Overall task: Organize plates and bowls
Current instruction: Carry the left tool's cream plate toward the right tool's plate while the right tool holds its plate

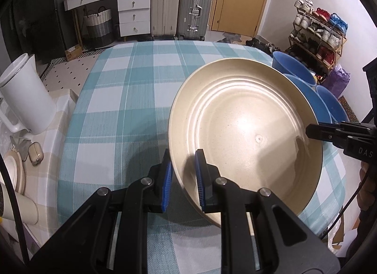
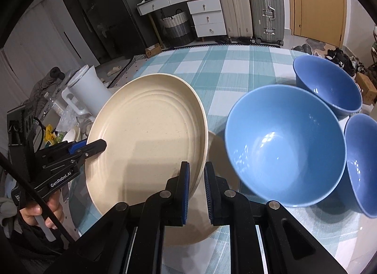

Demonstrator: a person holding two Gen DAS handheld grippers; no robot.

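Progress looks early — cream plate (image 2: 146,132) tilted above the bench (image 1: 122,99), left claw (image 1: 182,177) and right claw (image 2: 196,189) both pinching its rim; three blue bowls (image 2: 285,142) unstacked beside it.

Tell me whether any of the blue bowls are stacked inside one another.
No. In the right wrist view three blue bowls sit side by side on the table.

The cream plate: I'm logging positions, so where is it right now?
The cream plate is tilted above the checked tablecloth, gripped at opposite rims by both claws, left of the three blue bowls.
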